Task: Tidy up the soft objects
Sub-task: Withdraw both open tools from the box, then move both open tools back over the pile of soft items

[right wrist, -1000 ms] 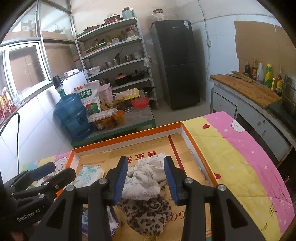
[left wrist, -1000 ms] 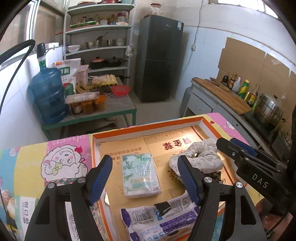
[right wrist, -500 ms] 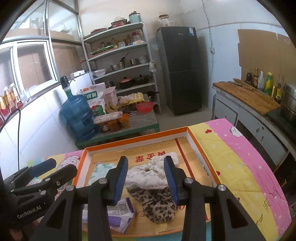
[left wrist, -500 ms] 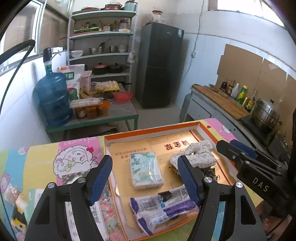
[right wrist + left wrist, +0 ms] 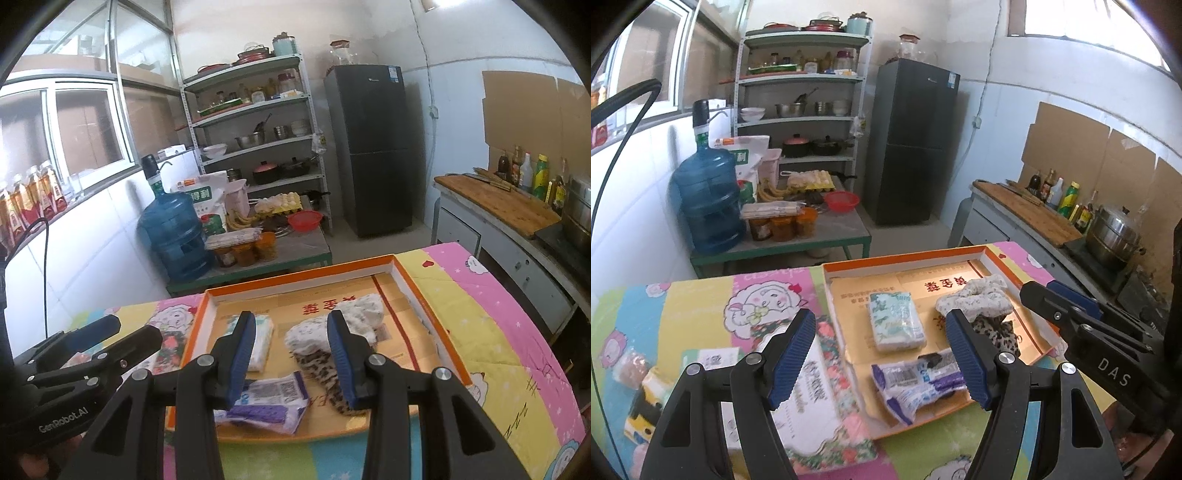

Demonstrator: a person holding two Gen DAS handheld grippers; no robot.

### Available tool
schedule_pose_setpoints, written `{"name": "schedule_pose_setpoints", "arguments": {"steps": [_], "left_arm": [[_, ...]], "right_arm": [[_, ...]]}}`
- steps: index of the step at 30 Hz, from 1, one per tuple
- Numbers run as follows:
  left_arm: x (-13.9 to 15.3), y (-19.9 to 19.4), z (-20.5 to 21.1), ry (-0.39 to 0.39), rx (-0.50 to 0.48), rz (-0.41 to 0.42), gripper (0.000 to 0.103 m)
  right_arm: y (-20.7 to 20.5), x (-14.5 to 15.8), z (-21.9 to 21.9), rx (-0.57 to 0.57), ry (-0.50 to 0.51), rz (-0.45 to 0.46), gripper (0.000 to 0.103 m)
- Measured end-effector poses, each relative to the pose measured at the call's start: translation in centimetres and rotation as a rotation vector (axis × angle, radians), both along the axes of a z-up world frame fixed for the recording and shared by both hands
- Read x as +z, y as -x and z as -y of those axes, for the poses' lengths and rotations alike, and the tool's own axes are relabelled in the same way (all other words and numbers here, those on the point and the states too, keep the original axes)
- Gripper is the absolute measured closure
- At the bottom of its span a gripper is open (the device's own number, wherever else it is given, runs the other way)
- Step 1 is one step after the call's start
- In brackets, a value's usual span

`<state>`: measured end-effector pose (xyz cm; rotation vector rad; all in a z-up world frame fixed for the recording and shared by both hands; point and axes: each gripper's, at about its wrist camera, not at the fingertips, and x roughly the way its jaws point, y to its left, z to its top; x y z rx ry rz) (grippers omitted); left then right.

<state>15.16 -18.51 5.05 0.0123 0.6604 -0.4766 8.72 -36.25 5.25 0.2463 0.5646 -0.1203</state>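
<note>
Both grippers hovering empty over the orange-rimmed box lid [image 5: 901,260]

Left gripper [image 5: 881,354] and right gripper [image 5: 291,356] jaws spread apart; white cloth [image 5: 332,325] sits center frame.

Orange-rimmed cardboard tray [image 5: 901,260], lower centre of frame, holds four soft items. Green-and-white tissue pack [image 5: 895,320] lies flat, centre-left. White-and-purple plastic packet [image 5: 916,380] lies crumpled at the near edge. White speckled cloth [image 5: 975,301] sits bunched at right, overlapping a leopard-print cloth [image 5: 995,330] just below it.
</note>
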Motion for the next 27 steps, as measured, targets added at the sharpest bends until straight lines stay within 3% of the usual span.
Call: {"name": "schedule_pose_setpoints", "arguments": {"steps": [11,27], "left_arm": [[0.6,3.5,-4.8,0.009,0.042,0.052,0.028],[-1.0,7.5,-13.5,-0.015,0.159,0.073,0.028]], "right_arm": [[2.4,1.0,-4.3,0.057,0.009,0.031,0.063],[4.2,-0.1,-12.6,0.219,-0.004,0.023,0.063]]}}
